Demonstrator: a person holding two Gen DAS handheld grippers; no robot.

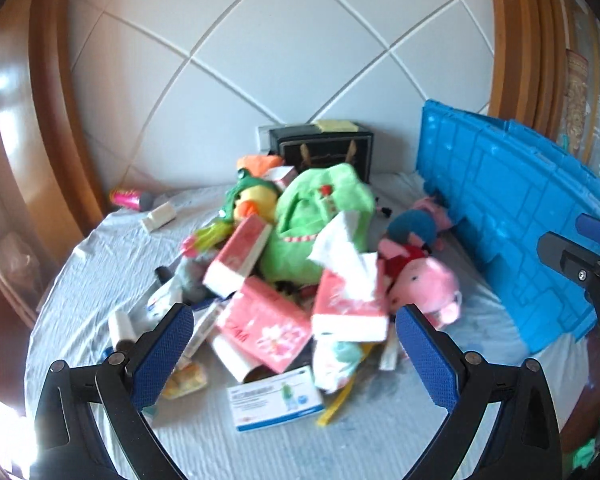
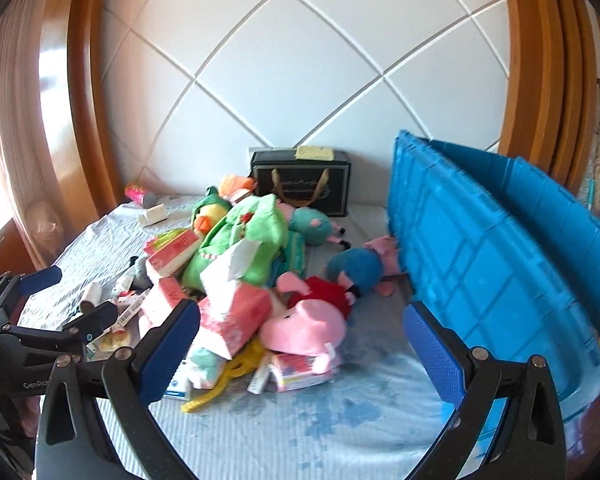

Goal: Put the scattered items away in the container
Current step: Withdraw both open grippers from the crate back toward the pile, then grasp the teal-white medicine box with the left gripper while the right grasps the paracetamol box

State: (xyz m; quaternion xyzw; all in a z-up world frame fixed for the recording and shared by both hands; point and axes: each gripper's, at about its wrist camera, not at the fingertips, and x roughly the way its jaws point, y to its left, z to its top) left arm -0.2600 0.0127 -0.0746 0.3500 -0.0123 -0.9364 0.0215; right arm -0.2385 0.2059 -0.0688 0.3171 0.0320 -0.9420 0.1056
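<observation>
A heap of items lies on the pale sheet (image 1: 100, 260): pink tissue packs (image 1: 268, 324), a green plush (image 1: 320, 216), a yellow duck plush (image 1: 248, 206), a pink pig plush (image 1: 424, 280) and a white-and-blue medicine box (image 1: 276, 398). The blue crate (image 1: 500, 220) stands tilted at the right. My left gripper (image 1: 296, 356) hangs open over the heap's near side, nothing between its pads. In the right wrist view my right gripper (image 2: 302, 354) is open above the pig plush (image 2: 304, 332), beside the crate (image 2: 500, 260). A blue plush (image 2: 356, 266) lies against the crate wall.
A black gift box with gold handles (image 2: 300, 188) stands against the white quilted headboard (image 2: 300, 60). A pink can (image 1: 126, 197) and a small white box (image 1: 160, 216) lie at the back left. Wooden frames flank both sides. Bare sheet (image 2: 300, 420) spreads in front.
</observation>
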